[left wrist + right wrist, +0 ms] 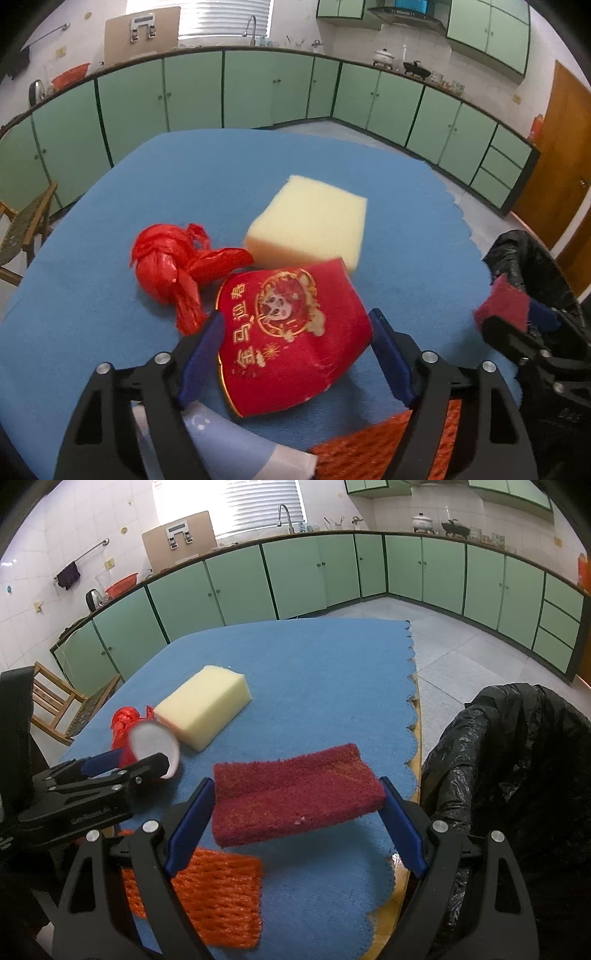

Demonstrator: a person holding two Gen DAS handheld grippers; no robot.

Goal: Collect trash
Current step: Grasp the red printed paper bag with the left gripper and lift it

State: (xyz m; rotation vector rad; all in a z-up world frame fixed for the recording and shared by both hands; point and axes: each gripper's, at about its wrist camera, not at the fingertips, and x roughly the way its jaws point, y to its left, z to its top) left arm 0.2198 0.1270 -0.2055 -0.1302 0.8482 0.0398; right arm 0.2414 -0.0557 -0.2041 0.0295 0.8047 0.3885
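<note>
The left gripper (pixel 295 354) straddled the red cup (pixel 291 339) with spread jaws, so it could roll away; the right gripper (pixel 297 819), pinching the scouring pad (pixel 295 794) at low centre, risked dropping it short of the bin bag (pixel 517 775).

Home kitchen. Green base cabinets (pixel 303 579) along two walls w/ worktop above, matching wall units (pixel 487 33) over a range hood (pixel 410 16). Sink tap (pixel 284 515) under a blinded window (pixel 258 502). Pot (pixel 423 521) and kettle (pixel 93 599) on the counter, white tiled walls, wooden chair (pixel 59 705), brown door (pixel 561 162).
</note>
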